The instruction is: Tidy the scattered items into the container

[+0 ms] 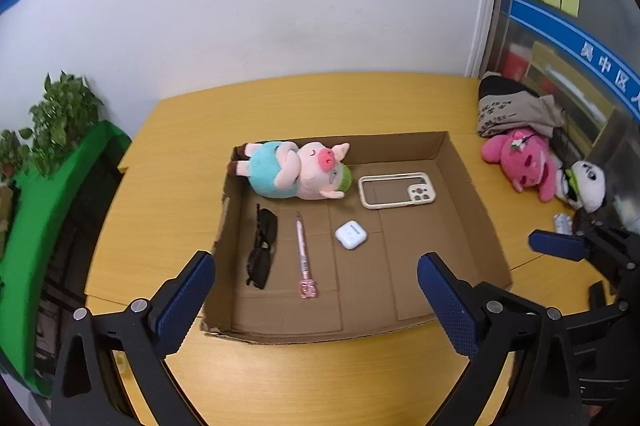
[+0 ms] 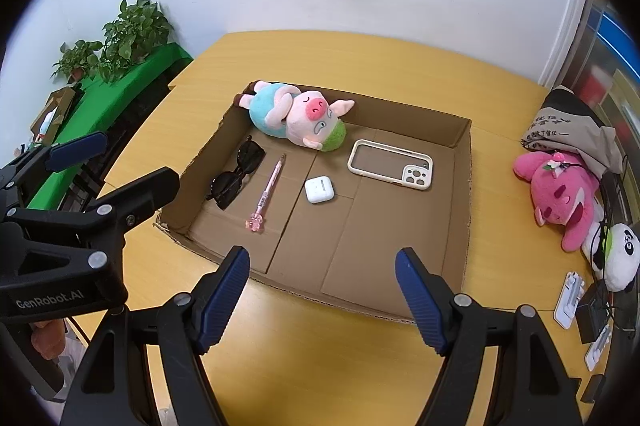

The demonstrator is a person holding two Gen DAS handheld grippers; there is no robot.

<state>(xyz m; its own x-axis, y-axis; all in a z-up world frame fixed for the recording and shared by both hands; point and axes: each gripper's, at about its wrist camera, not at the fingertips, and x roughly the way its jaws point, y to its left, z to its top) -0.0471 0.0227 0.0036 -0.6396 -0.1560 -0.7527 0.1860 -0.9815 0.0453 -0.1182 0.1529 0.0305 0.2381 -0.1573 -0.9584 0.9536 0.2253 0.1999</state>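
A shallow cardboard box (image 1: 468, 185) (image 2: 466, 185) lies on the yellow table. Inside it lie a pig plush (image 1: 296, 169) (image 2: 296, 113), black sunglasses (image 1: 262, 250) (image 2: 236, 177), a pink pen (image 1: 303, 258) (image 2: 268, 189), a white earbud case (image 1: 351, 234) (image 2: 319, 189) and a phone case (image 1: 396, 189) (image 2: 390, 163). My left gripper (image 1: 316, 294) is open and empty, above the box's near edge. My right gripper (image 2: 322, 290) is open and empty, above the near edge too. The right gripper also shows at the left wrist view's right side (image 1: 560, 246).
A pink plush (image 1: 524, 161) (image 2: 564, 197), a panda plush (image 1: 588, 185) (image 2: 620, 258) and a beige bag (image 1: 516, 109) (image 2: 568, 129) lie on the table's right side. Small white items and cables (image 2: 572, 298) lie near them. A green shelf with plants (image 1: 52, 161) (image 2: 120, 37) stands left of the table.
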